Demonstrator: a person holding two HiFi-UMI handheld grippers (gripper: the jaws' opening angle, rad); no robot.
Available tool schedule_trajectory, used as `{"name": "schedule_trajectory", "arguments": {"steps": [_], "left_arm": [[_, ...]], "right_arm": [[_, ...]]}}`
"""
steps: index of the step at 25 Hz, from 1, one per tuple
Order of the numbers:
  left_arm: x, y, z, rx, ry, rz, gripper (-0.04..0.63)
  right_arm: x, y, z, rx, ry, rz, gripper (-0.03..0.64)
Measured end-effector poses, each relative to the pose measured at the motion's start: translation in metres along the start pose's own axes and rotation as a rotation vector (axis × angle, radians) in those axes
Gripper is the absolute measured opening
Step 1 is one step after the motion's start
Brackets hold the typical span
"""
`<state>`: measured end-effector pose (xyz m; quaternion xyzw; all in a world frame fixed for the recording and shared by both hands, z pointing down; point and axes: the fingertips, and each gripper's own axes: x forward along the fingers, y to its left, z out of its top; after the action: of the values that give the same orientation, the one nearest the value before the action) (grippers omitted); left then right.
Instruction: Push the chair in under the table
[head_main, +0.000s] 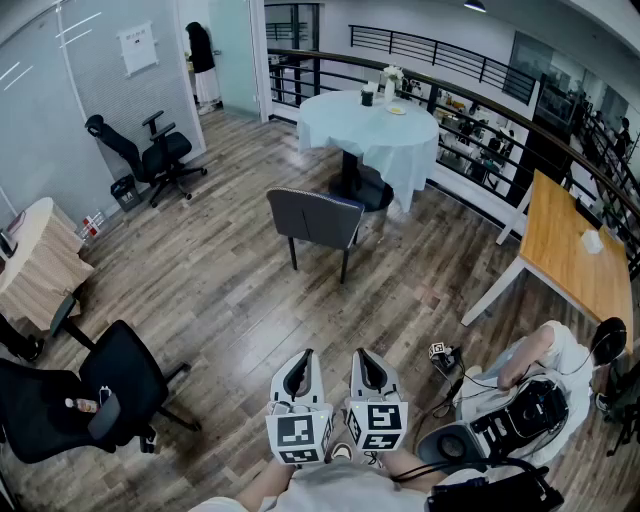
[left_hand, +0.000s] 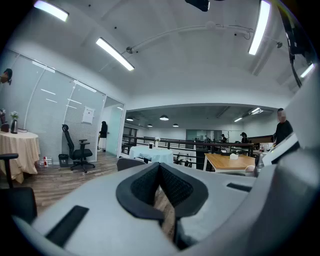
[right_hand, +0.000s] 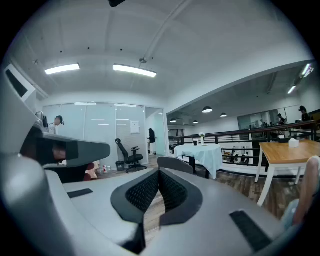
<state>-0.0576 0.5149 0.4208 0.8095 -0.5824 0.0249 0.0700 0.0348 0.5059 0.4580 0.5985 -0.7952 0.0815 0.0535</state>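
A grey chair (head_main: 317, 222) stands on the wood floor, pulled back from a round table (head_main: 372, 128) with a pale cloth, its backrest facing me. The chair's backrest (left_hand: 129, 163) shows low in the left gripper view and the backrest (right_hand: 175, 164) just above the jaws in the right gripper view. My left gripper (head_main: 300, 373) and right gripper (head_main: 368, 368) are side by side near my body, far from the chair, both shut and empty. The table (right_hand: 200, 152) carries a small vase and cups.
A black office chair (head_main: 95, 395) sits close at my left, another (head_main: 150, 155) by the glass wall. A wooden table (head_main: 580, 255) is at right, with a seated person (head_main: 535, 370) and cables on the floor beside me. A railing (head_main: 480, 100) runs behind the round table.
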Motion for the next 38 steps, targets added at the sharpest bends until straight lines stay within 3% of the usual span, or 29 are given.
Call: {"name": "schedule_trajectory", "arguments": {"steps": [15, 25, 38], "left_arm": [[0.011, 0.016, -0.003, -0.002, 0.011, 0.006, 0.003], [0.028, 0.055, -0.006, -0.012, 0.025, -0.003, 0.003], [0.057, 0.097, -0.016, -0.025, 0.055, 0.018, 0.003]], "right_arm": [[0.016, 0.001, -0.002, 0.022, 0.000, -0.009, 0.017], [0.048, 0.013, -0.005, 0.033, 0.022, -0.061, 0.017], [0.096, 0.023, -0.011, 0.033, 0.054, -0.063, 0.017]]}}
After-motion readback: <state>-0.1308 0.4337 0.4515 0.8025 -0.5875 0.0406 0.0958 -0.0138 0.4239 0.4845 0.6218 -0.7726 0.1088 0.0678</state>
